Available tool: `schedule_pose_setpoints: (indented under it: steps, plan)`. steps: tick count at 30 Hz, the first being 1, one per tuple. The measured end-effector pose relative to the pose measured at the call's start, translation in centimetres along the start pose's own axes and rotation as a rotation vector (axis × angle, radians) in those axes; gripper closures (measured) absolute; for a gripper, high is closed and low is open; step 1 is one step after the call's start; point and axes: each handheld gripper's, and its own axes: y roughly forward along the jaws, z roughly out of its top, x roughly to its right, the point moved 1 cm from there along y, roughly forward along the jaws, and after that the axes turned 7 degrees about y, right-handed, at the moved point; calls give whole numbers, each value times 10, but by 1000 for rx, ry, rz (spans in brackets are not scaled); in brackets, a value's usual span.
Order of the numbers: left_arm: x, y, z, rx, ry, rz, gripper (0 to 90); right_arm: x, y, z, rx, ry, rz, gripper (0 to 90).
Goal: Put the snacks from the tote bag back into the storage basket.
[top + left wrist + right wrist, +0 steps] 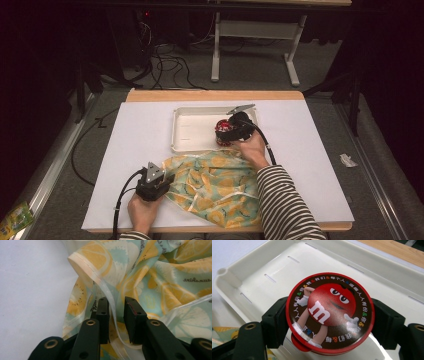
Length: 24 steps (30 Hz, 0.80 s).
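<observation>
A round red M&M's tin (329,312) is clamped at its sides by my right gripper (330,320), which holds it just above the white tray (262,267). From above, the tin (222,125) and right gripper (231,131) hang over the tray's (192,130) right part. A mint bag printed with lemon slices (220,187) lies crumpled at the table's front. My left gripper (169,179) is at the bag's left edge. Its jaws (117,303) stand apart around a clear strip (110,297) of the bag (155,270), without pinching it.
A white sheet (135,145) covers the wooden table, bare on its left and right sides. A striped sleeve (285,200) crosses the bag's right end. Beyond the far edge are floor cables (170,65) and a desk frame (255,30).
</observation>
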Motion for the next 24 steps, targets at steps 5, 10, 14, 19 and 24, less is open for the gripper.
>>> schedule_pose_setpoints:
  steps: [5,10,14,19,24]
  plan:
    - [0,0,0,0,0,0,746,-1,4,-2,-23,-15,2,256]
    - [0,0,0,1,0,1,748,0,9,-4,-41,-16,13,256]
    - [0,0,0,1,1,1,748,0,10,-4,-39,-15,15,256]
    - [0,0,0,-2,1,1,749,1,10,-4,-41,-24,11,256]
    - [0,0,0,1,3,3,749,2,12,-5,-45,-33,6,252]
